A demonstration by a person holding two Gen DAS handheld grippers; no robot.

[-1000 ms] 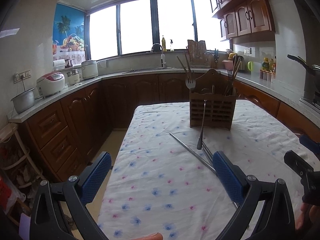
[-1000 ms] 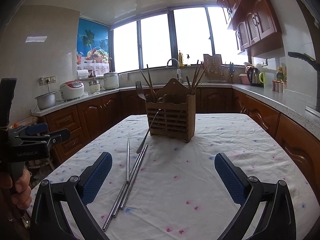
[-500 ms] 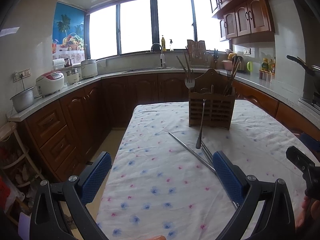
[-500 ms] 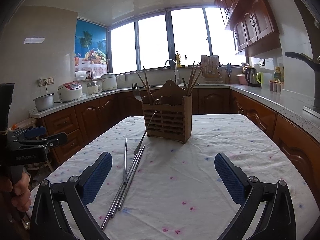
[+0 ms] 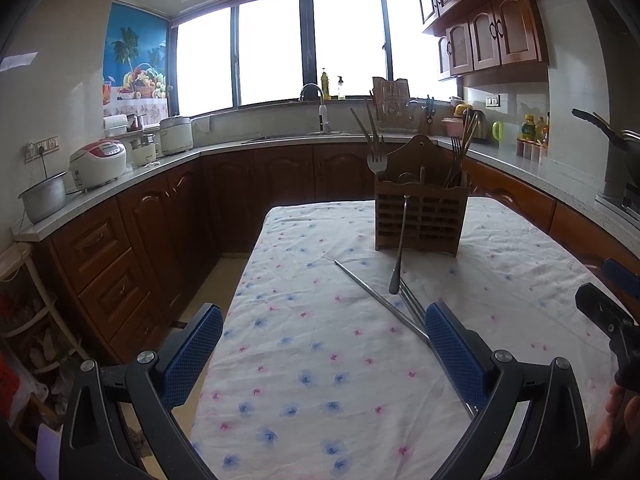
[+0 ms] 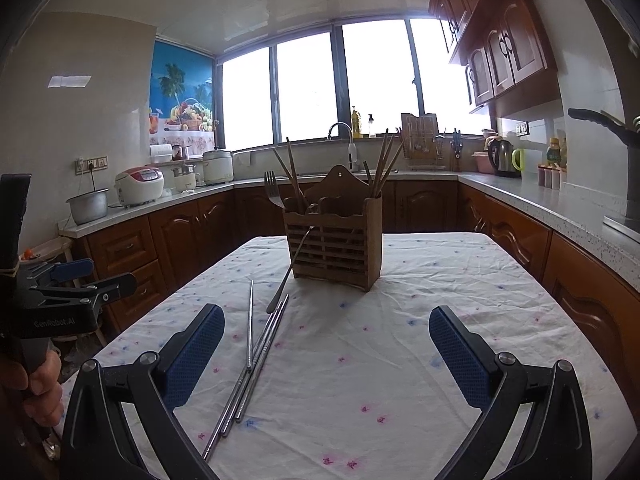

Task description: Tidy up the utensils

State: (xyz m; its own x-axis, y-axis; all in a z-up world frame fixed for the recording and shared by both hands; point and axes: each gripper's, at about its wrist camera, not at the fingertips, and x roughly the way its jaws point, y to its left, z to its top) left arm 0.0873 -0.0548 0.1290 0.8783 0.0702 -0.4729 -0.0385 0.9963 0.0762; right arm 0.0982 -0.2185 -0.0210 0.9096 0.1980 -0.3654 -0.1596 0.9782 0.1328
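Observation:
A wooden utensil holder (image 5: 420,216) (image 6: 334,246) stands on the table with a fork and wooden chopsticks upright in it. A metal spoon (image 5: 400,246) (image 6: 289,270) leans against its front, handle end on the cloth. Several steel chopsticks (image 5: 384,304) (image 6: 256,344) lie on the floral tablecloth in front of it. My left gripper (image 5: 320,344) is open near the table's left front edge, its right pad beside the chopsticks. My right gripper (image 6: 326,348) is open above the cloth, empty, the chopsticks near its left pad.
The table (image 6: 420,320) has a white flowered cloth. Wooden cabinets and a grey counter (image 5: 140,168) wrap around it, with rice cookers, a pot, a sink tap and a kettle (image 6: 502,158). A person's hand holds the left gripper's grip (image 6: 36,384).
Both views have pulled back and risen slightly from the holder. The utensils on the table have not moved. Both grippers stay open.

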